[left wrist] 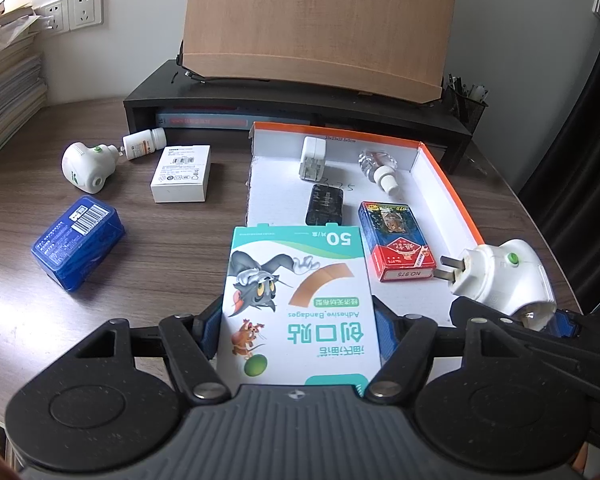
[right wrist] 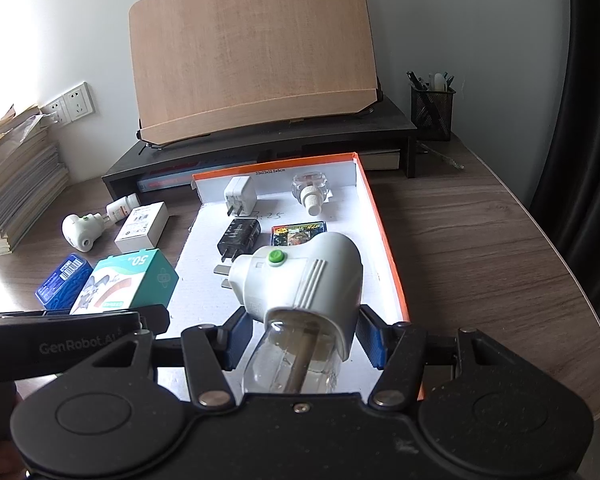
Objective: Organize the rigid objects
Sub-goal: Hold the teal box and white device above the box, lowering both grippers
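My left gripper [left wrist: 298,326] is shut on a bandage box [left wrist: 296,304] with a cartoon cat, held over the near left edge of the orange-rimmed box lid [left wrist: 456,196]. My right gripper [right wrist: 304,336] is shut on a white plug-in vaporizer with a clear bottle [right wrist: 300,280], held over the lid's near end [right wrist: 384,216]; it also shows in the left wrist view [left wrist: 500,280]. In the lid lie a white charger [left wrist: 312,158], a black charger [left wrist: 325,204], a clear refill bottle [left wrist: 378,168] and a card pack [left wrist: 396,246].
On the wooden desk left of the lid lie a blue box [left wrist: 78,242], a white box [left wrist: 182,174], a second white vaporizer [left wrist: 86,168] and a pill bottle [left wrist: 144,143]. A black monitor riser [left wrist: 220,96] stands behind, a paper stack [left wrist: 8,80] at left, a pen cup [right wrist: 432,108] at right.
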